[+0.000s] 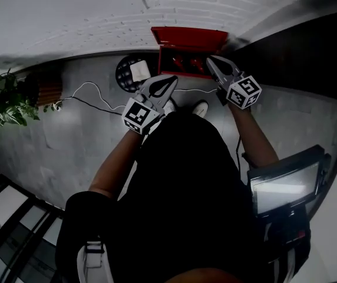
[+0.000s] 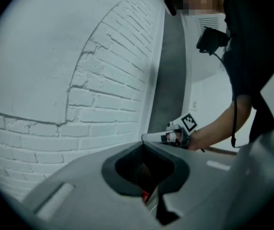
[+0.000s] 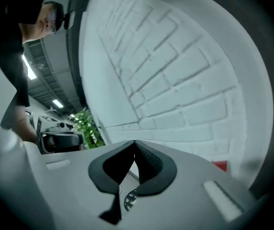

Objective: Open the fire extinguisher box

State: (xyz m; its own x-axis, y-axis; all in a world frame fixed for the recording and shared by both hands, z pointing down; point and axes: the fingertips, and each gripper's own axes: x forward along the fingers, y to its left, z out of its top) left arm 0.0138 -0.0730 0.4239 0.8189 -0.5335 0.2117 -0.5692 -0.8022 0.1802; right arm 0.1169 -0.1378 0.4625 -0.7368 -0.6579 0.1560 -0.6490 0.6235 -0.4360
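Observation:
The red fire extinguisher box (image 1: 189, 39) stands on the floor against the white brick wall, top centre in the head view. Its lid looks raised, and red shapes show in the dark inside. Both grippers are held up in front of it. My left gripper (image 1: 169, 81) hangs just left of the box, its jaws together and empty (image 2: 144, 139). Over the box's right part my right gripper (image 1: 211, 60) is shut with nothing in it (image 3: 134, 142). A red corner of the box (image 3: 219, 166) shows low in the right gripper view.
A round dark object with a white sheet on it (image 1: 134, 71) lies left of the box. A white cable (image 1: 86, 92) runs across the grey floor. A potted plant (image 1: 0, 99) stands far left. A lit screen device (image 1: 286, 184) is at the right. The person's shoes (image 1: 201, 108) are near the box.

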